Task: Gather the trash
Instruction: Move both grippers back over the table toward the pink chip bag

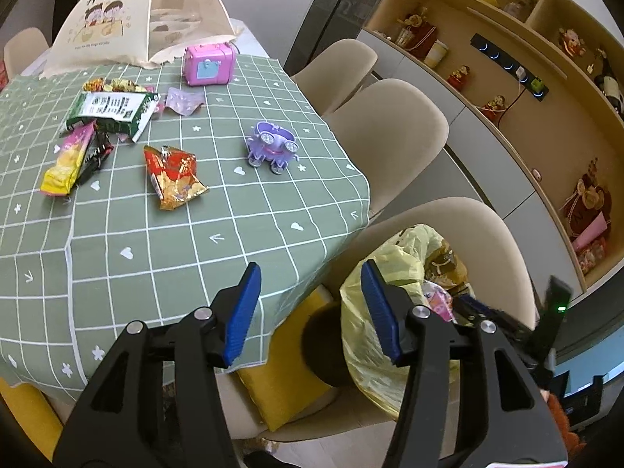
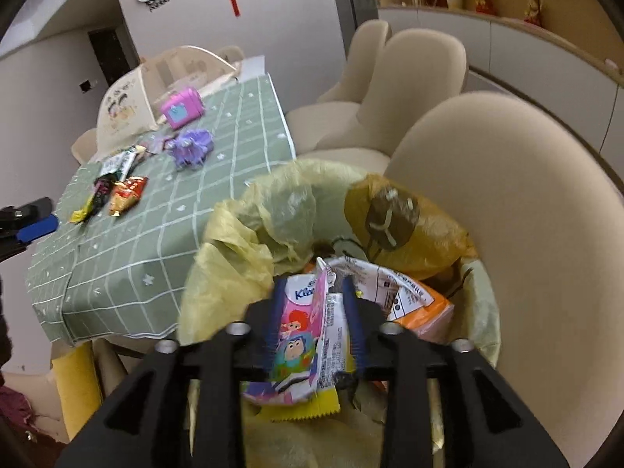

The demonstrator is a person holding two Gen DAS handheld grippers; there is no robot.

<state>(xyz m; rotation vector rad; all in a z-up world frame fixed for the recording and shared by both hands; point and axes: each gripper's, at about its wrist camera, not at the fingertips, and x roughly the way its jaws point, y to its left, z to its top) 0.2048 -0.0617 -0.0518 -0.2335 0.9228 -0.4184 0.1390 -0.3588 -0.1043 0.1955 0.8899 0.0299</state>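
Observation:
My right gripper (image 2: 314, 312) is shut on a pink cartoon tissue pack (image 2: 300, 343) and holds it over the mouth of the yellow trash bag (image 2: 241, 241), which sits on a beige chair; the bag also shows in the left wrist view (image 1: 374, 347). An orange wrapper (image 2: 421, 304) lies inside the bag. My left gripper (image 1: 310, 312) is open and empty above the table's near right corner. On the green checked tablecloth (image 1: 156, 257) lie a red-gold snack wrapper (image 1: 173, 177), a yellow-pink wrapper (image 1: 68, 163), a green-white carton (image 1: 113, 111) and a lilac wrapper (image 1: 183, 100).
A purple toy carriage (image 1: 271, 148) and a pink toy case (image 1: 208, 65) stand on the table, with a mesh food cover (image 1: 136, 19) behind. Beige chairs (image 1: 394, 132) line the table's right side. Wall shelves (image 1: 526, 62) hold ornaments. A yellow cushion (image 1: 280, 394) lies under the table edge.

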